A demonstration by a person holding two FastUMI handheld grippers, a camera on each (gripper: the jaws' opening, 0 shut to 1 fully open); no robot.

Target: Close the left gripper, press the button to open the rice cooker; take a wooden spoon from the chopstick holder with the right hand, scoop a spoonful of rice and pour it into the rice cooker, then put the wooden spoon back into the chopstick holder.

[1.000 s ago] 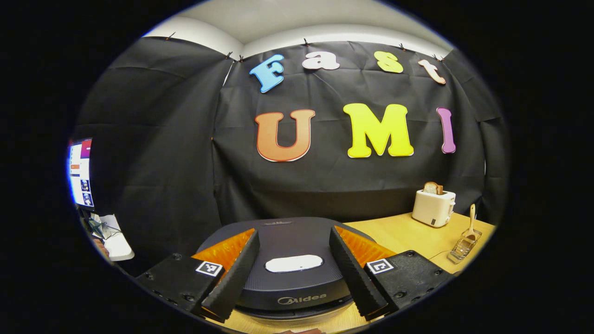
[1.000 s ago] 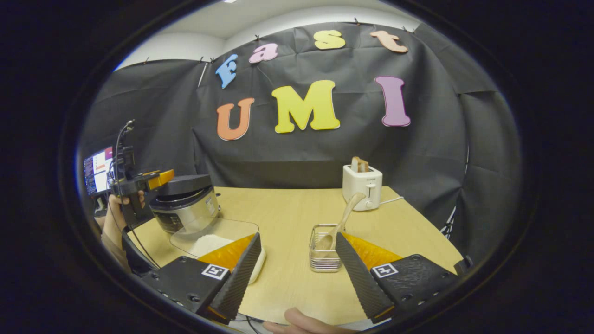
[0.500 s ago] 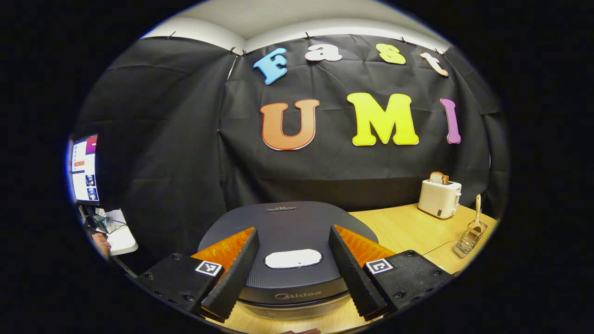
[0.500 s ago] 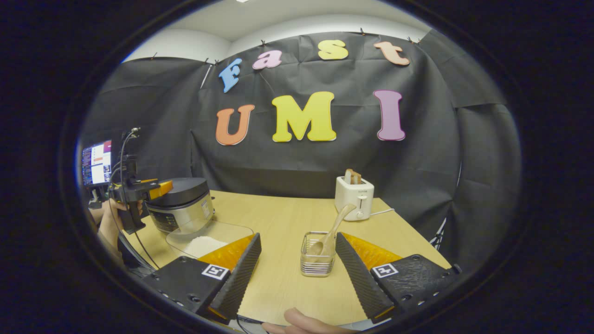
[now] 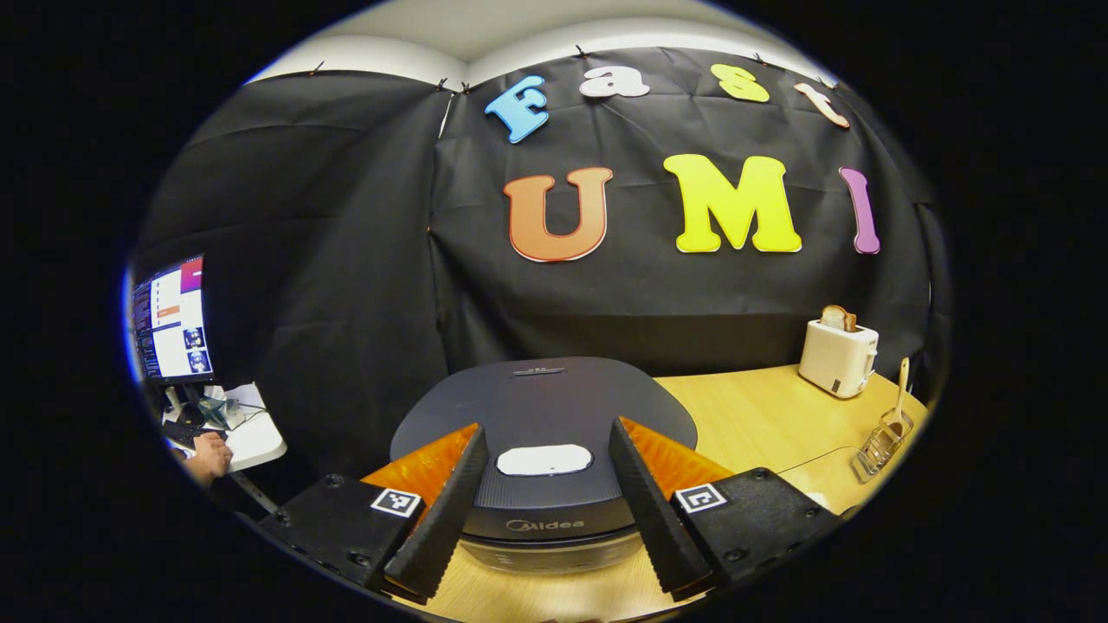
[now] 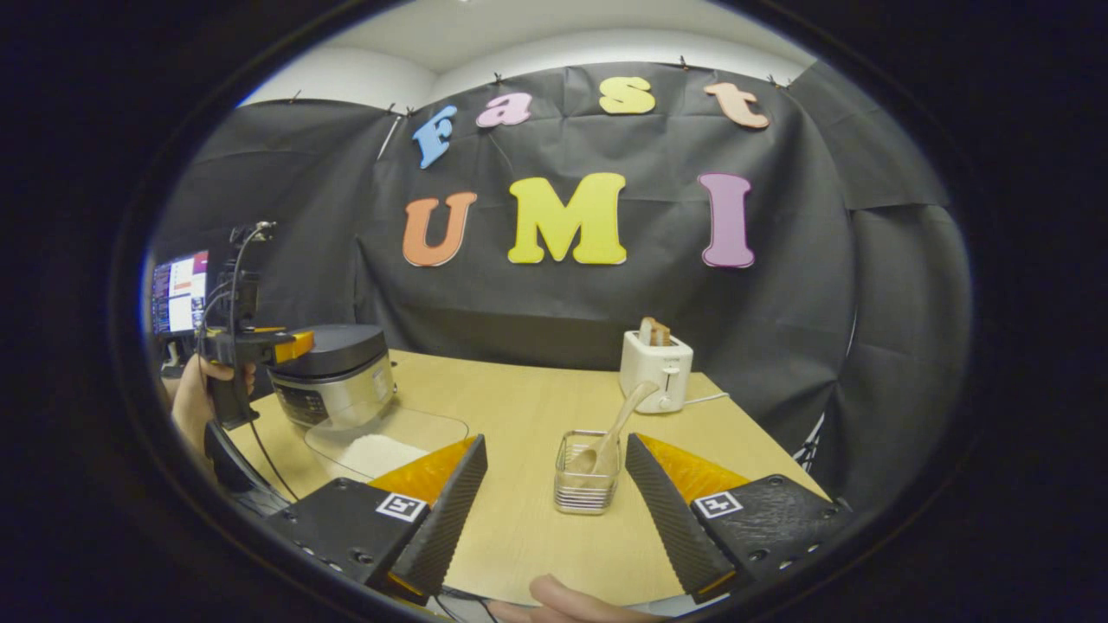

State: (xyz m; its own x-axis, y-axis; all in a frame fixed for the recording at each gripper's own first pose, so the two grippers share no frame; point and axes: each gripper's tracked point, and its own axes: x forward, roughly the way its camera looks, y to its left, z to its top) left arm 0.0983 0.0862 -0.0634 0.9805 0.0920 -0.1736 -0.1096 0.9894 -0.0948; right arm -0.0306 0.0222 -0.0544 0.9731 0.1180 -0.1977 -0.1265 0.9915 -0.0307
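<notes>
Rice cooker (image 5: 545, 433) sat at the table's left end, lid down, dark ribbed top with a pale oval button (image 5: 544, 460) near its front edge. Lid front carried a brand wordmark, legible in the left gripper view; I'm not reading labels off. Small plate at the lid's rear edge was too small to read.

Left gripper (image 5: 547, 554) was over the cooker's front, jaws wide, one finger each side of the button, not touching it, nothing held. In the right gripper view the same gripper (image 6: 260, 346) showed from the side, held in a person's hand (image 6: 192, 400) level with the lid.

Right gripper (image 6: 554, 554) was low over the table's near edge, jaws wide, empty. Ahead of it, between the fingers: wire chopstick holder (image 6: 587, 472) with the wooden spoon (image 6: 610, 433) in it, bowl down, handle leaning up and right. A clear tray of rice (image 6: 376, 450) lay just in front of the cooker, left of the holder.

Both grippers had square fiducial tags on their bodies.

Table (image 6: 519, 407) was light wood. White toaster (image 6: 655, 370) with bread in the slot stood at the back, cord trailing right. Black cloth walls, white ceiling above. A lit monitor (image 5: 169, 318) stood off the table's left; the left gripper view also caught a small white side surface (image 5: 251, 437) and another hand (image 5: 208, 454) below it.
</notes>
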